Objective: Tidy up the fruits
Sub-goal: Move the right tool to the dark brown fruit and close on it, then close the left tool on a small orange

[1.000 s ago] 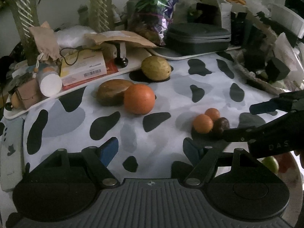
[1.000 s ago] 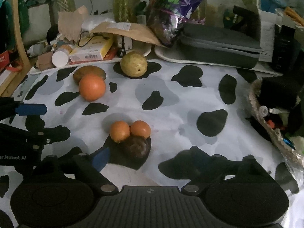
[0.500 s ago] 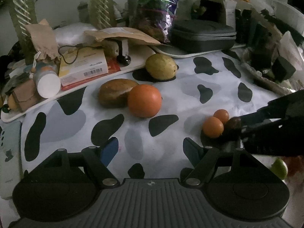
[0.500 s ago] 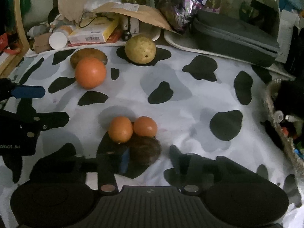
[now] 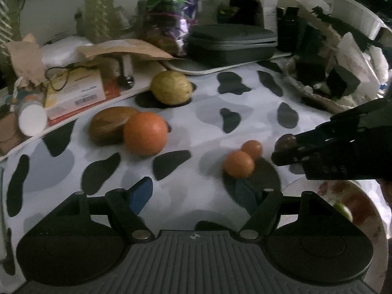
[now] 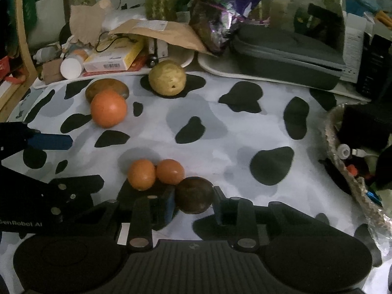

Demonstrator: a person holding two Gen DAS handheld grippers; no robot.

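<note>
A woven basket (image 6: 343, 171) at the cow-print tablecloth's (image 6: 220, 132) edge holds small clutter; a plate (image 5: 377, 223) carries a lime (image 5: 344, 209). The right gripper (image 6: 194, 202) pinches a dark round fruit (image 6: 194, 194) beside two small oranges (image 6: 155, 172). The left gripper (image 5: 193, 196), lettered "GenRobot AI", hangs spread.

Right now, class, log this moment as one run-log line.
right gripper: jaws shut on dark fruit | left gripper: jaws open, empty | two small oranges on cloth | plate near right
</note>
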